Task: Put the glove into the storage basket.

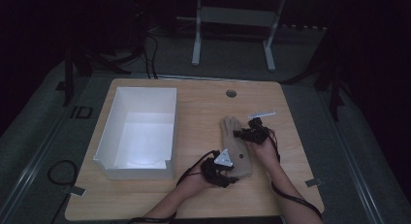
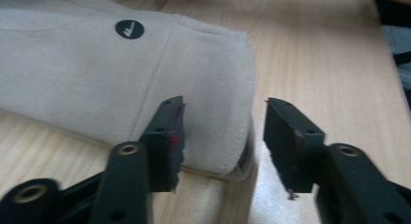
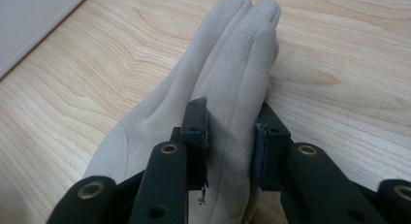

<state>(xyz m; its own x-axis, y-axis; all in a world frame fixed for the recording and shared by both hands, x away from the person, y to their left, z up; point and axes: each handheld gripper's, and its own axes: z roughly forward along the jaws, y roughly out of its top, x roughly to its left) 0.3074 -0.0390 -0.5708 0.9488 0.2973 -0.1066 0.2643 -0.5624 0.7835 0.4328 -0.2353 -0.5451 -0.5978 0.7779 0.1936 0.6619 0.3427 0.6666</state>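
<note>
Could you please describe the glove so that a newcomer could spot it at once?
On the wooden table, look right of the white box. The beige glove lies flat between the two grippers, fingers pointing away from the person; a small dark round logo marks its cuff.

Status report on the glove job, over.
Right gripper shut on the beige glove, pinching its fingers. Left gripper open at the glove's cuff end, not gripping. Glove lies flat on the table; white box apart, nothing in the way.

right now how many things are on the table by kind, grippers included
gloves: 1, a beige glove
boxes: 1, a white box
grippers: 2, the left gripper and the right gripper
flat pale strips: 1, a pale strip, too small to identify
total: 5
</note>
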